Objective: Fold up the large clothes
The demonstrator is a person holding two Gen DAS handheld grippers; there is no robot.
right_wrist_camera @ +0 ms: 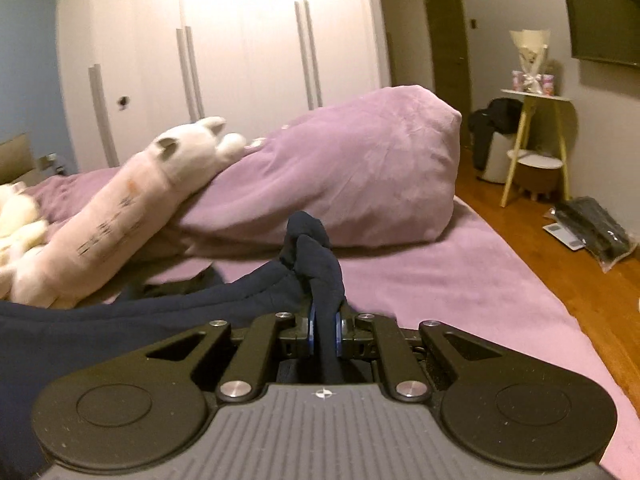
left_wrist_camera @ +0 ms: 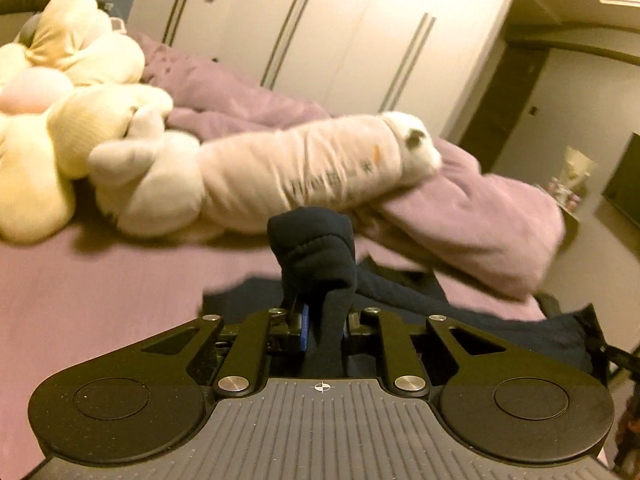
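Note:
A dark navy garment (left_wrist_camera: pixel 460 320) lies on the purple bed sheet (left_wrist_camera: pixel 100 300). My left gripper (left_wrist_camera: pixel 322 320) is shut on a bunched fold of it, which sticks up above the fingers. In the right wrist view the same navy garment (right_wrist_camera: pixel 120 320) spreads to the left over the sheet (right_wrist_camera: pixel 440 280). My right gripper (right_wrist_camera: pixel 325 328) is shut on another bunched part of it, with cloth pinched between the blue pads (right_wrist_camera: pixel 311 330). Both grips are held a little above the bed.
A long pink plush cat (left_wrist_camera: pixel 300 172) (right_wrist_camera: pixel 120 208) lies across the bed behind the garment. Cream plush toys (left_wrist_camera: pixel 60 120) pile at the left. A rumpled purple duvet (right_wrist_camera: pixel 340 168) sits behind. White wardrobes (right_wrist_camera: pixel 240 40), a side table (right_wrist_camera: pixel 536 136) and wooden floor (right_wrist_camera: pixel 560 260) are at the right.

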